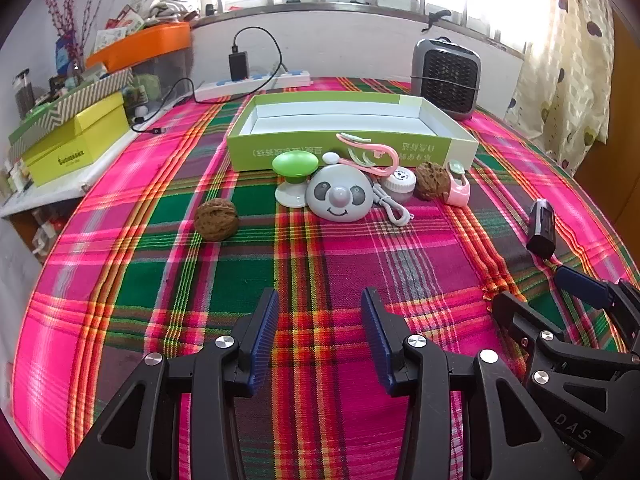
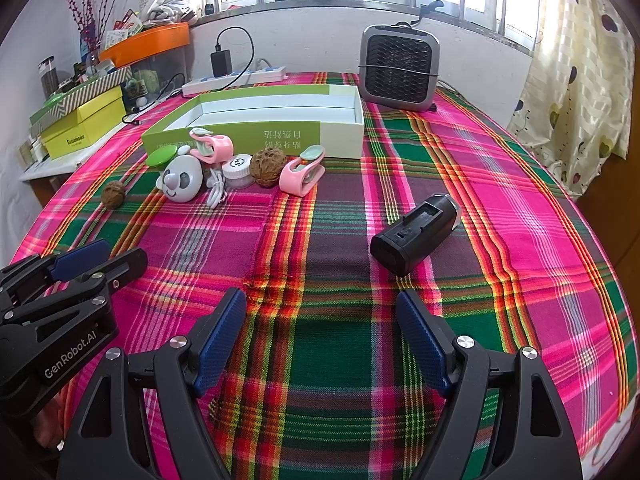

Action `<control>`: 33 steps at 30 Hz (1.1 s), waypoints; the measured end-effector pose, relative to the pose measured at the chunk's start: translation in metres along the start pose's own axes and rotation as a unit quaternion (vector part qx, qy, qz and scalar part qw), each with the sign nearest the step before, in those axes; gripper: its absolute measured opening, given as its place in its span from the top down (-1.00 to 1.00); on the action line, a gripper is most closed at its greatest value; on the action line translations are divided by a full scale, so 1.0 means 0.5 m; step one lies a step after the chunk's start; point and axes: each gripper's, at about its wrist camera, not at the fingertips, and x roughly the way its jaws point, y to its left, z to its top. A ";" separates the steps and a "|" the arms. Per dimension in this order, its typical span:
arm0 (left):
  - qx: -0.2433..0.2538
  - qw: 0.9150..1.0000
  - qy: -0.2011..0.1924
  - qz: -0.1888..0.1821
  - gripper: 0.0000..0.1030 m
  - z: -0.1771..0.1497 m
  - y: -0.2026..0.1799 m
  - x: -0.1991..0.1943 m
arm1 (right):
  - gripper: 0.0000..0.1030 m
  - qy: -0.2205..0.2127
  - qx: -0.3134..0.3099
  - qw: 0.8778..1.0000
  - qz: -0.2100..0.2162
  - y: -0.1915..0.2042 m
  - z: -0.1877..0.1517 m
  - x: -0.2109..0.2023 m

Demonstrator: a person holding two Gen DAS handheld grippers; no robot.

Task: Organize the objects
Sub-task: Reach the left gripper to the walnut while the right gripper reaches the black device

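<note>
An empty green box (image 1: 352, 148) lies open at the far middle of the plaid tablecloth. Small items crowd its front wall: a panda toy (image 1: 339, 196), a green knob (image 1: 295, 166), a white jar (image 1: 398, 184), two pink clips (image 1: 457, 186), a walnut (image 1: 430, 175) and a white cord (image 1: 394, 210). Another walnut (image 1: 216, 219) sits apart to the left. A black device (image 2: 414, 236) lies just beyond my right gripper (image 2: 320, 300), which is open and empty. Beside it my left gripper (image 1: 320, 300) hovers near the front of the cloth, open and holding nothing.
A grey fan heater (image 2: 400, 68) stands behind the box at the right. A power strip with a black charger (image 1: 239, 65) runs along the back wall. Yellow and striped boxes (image 1: 76, 144) and an orange tray (image 1: 140, 46) fill a side shelf on the left. A curtain (image 2: 576, 92) hangs at the right.
</note>
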 end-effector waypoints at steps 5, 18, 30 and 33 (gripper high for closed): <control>0.006 1.000 0.003 -0.009 0.21 -0.001 0.007 -0.001 | -0.52 0.003 -0.002 1.000 0.004 -0.006 -0.001 -0.002; -0.017 1.000 0.007 0.005 0.22 -0.003 0.067 -0.004 | -0.52 0.002 0.042 0.998 -0.044 -0.072 -0.019 -0.021; -0.042 0.999 0.017 0.001 0.22 0.024 0.115 0.018 | -0.52 0.033 0.078 0.995 -0.054 -0.100 0.031 0.017; -0.056 0.998 0.021 0.014 0.22 0.033 0.131 0.027 | -0.52 0.040 0.074 0.995 -0.060 -0.104 0.042 0.028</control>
